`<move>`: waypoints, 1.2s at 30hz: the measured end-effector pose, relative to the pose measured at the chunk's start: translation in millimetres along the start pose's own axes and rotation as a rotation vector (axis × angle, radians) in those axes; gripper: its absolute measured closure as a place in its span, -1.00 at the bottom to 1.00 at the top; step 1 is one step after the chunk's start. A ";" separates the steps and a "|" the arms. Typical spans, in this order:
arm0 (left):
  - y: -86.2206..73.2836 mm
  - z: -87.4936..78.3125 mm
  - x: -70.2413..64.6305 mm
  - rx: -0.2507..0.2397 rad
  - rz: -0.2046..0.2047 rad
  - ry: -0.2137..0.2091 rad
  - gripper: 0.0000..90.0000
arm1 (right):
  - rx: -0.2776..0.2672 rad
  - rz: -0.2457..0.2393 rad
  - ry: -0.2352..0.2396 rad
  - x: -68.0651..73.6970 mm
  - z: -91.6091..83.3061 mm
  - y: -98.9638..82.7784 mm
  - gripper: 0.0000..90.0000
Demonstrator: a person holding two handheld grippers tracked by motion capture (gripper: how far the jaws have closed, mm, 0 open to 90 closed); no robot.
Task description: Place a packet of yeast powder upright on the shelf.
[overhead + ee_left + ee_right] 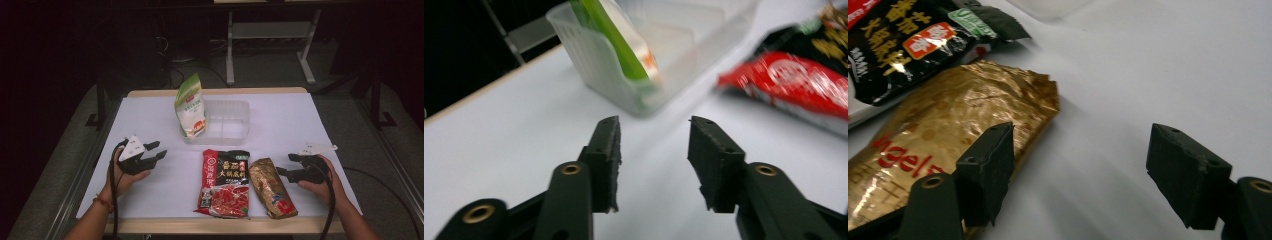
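At the left of the white worktop (150, 120), the left gripper (156, 151) hovers with its 2 jaws apart and nothing between them, aimed toward the clear plastic tub (227, 120) that holds an upright green-and-white pouch (190, 106) at its left end. Near the front edge, a red-and-black packet (226, 182) lies flat, touching a gold foil packet (270, 187) on its right. Just right of the gold foil packet, the right gripper (284, 165) has its jaws spread wide and empty, its left jaw over the packet's edge.
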State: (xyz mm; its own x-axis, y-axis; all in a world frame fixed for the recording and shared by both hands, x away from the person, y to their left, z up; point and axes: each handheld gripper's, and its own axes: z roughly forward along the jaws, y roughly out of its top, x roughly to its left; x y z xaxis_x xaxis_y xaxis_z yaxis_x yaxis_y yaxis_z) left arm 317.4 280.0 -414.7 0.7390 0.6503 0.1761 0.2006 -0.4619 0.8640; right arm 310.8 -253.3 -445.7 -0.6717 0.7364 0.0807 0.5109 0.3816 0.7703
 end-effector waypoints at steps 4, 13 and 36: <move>-17.5 -17.8 -5.9 0.031 -0.023 -0.005 0.03 | 0.028 -0.020 0.038 6.4 6.2 6.6 -0.46; -49.0 -40.4 -12.8 0.060 -0.088 0.047 -0.24 | 0.108 0.006 0.117 5.4 21.6 24.7 -0.55; -49.2 -32.0 -17.0 0.068 -0.084 0.026 -0.30 | 0.189 0.007 0.295 5.5 58.7 41.9 -0.70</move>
State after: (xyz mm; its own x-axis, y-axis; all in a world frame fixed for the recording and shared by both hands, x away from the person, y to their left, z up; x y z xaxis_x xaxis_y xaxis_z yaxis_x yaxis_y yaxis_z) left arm 274.4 311.0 -445.0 0.7010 0.7034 0.1177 0.3047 -0.4446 0.8423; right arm 359.9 -200.5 -450.0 -0.7801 0.5563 0.2863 0.5876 0.4945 0.6404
